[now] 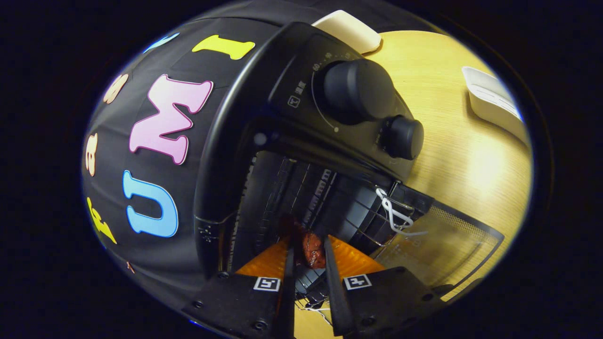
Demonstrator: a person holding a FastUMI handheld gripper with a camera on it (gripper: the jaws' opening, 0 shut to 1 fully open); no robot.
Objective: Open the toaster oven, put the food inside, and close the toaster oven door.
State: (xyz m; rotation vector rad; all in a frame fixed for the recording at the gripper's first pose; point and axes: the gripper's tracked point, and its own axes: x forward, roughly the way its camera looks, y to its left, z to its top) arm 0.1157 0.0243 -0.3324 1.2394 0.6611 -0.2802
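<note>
The black toaster oven [245, 117] fills the view, tilted, with its two round knobs [358, 89] on the control panel. Its glass door [443, 245] hangs open, lying flat toward the wooden table. My gripper [308, 249] reaches into the oven's mouth, shut on a dark reddish piece of food [313, 249] held between the fingers. The food sits just over the wire rack [301, 197] inside the dark cavity. A white cord or wire loop [393, 214] hangs at the door hinge.
A light wooden table [466, 150] lies beyond the oven. A white tray-like object [494, 101] rests on it past the door, and another white object [348, 28] sits behind the oven's top.
</note>
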